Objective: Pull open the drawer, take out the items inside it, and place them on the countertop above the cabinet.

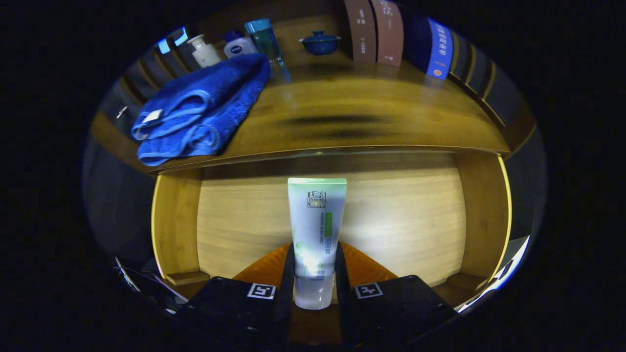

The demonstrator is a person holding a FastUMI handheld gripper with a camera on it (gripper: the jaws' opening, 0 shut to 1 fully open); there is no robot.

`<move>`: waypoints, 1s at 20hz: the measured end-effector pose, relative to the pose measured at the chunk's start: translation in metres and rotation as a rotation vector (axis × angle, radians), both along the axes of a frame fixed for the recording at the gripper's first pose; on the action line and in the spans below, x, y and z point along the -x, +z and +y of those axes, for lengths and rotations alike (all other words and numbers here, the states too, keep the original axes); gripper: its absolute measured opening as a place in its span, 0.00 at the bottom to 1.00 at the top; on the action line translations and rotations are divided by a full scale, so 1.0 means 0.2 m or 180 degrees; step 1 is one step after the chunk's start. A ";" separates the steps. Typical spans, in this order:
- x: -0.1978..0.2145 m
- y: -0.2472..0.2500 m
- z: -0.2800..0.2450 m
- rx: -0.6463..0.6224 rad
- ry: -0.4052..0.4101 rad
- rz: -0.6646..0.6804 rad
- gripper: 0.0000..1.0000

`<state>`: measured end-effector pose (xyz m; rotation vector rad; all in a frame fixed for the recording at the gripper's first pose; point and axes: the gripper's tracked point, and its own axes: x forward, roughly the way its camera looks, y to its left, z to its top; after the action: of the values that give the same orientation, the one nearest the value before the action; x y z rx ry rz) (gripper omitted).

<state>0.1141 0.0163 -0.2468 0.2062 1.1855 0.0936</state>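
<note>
A white and green cosmetic tube stands upright between my fingers, its flat crimped end up and its clear cap down. My gripper is shut on the tube's lower part, both fingers pressing its sides. Below and behind the tube lies the open wooden drawer, whose light bottom board shows no other item around the tube. The wooden countertop runs across just above the drawer.
A folded blue towel lies on the countertop's left part. Behind it stand a white bottle, a small blue-capped bottle and a teal tumbler. A blue lidded bowl and upright books stand at the back.
</note>
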 end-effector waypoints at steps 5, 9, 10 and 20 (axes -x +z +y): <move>-0.12 0.29 -0.04 -0.0082 -0.0068 -0.0606 0.43; -0.43 0.45 -0.05 0.0018 -0.0056 -0.0800 0.43; -0.50 0.48 -0.05 0.0029 -0.0068 -0.0822 0.43; -0.98 0.21 0.01 0.0288 -0.0036 -0.0575 0.43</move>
<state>0.3093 0.0189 -0.2043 0.1219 1.0061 0.0474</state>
